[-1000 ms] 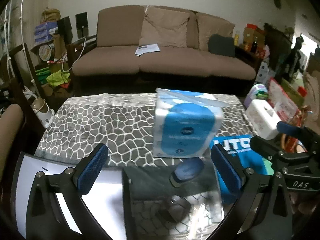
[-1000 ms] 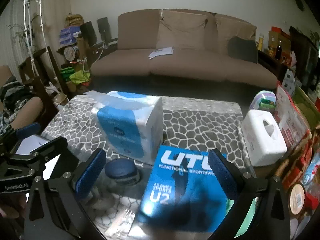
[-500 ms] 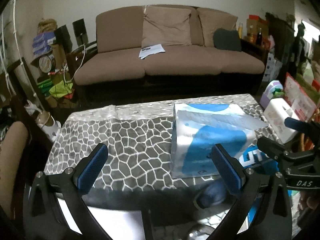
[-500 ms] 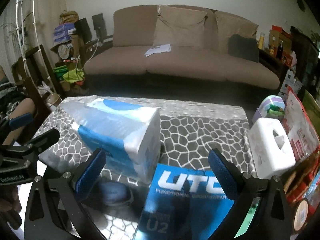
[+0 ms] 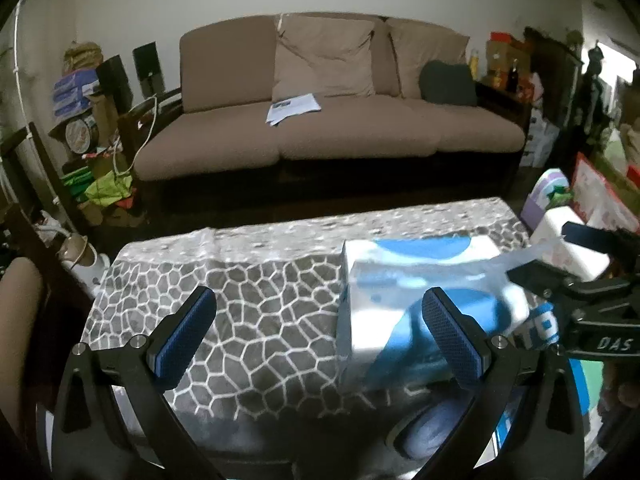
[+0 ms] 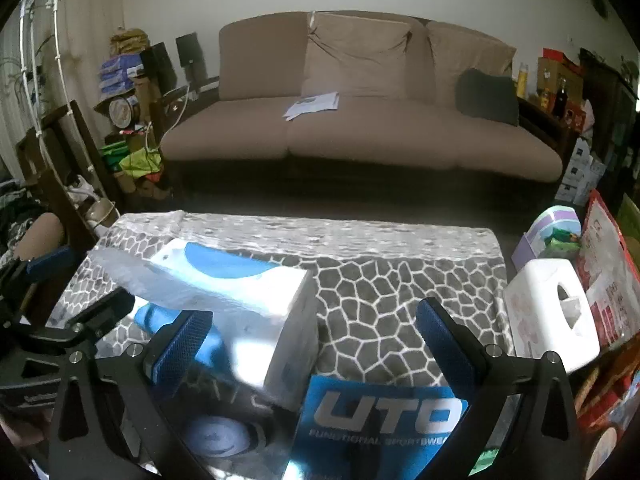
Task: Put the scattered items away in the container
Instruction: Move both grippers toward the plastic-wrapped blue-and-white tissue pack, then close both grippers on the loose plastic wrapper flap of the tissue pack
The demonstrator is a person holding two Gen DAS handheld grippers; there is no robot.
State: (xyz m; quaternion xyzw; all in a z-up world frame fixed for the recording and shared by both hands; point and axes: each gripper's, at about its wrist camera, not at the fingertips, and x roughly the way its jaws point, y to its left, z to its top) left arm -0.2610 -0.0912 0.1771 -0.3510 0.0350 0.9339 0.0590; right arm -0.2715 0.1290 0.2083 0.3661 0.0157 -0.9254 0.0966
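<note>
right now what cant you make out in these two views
- Container: not identifiable in either view.
- Round blue item: right wrist view, dim under a glare, left finger in front.
- Blue UTO box: cut by bottom edge.
- Tissue pack: left wrist view, motion-blurred, print unreadable.

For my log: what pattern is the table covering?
Grey cobblestone-like cells with white outlines on the table covering; clearest in the right wrist view.
</note>
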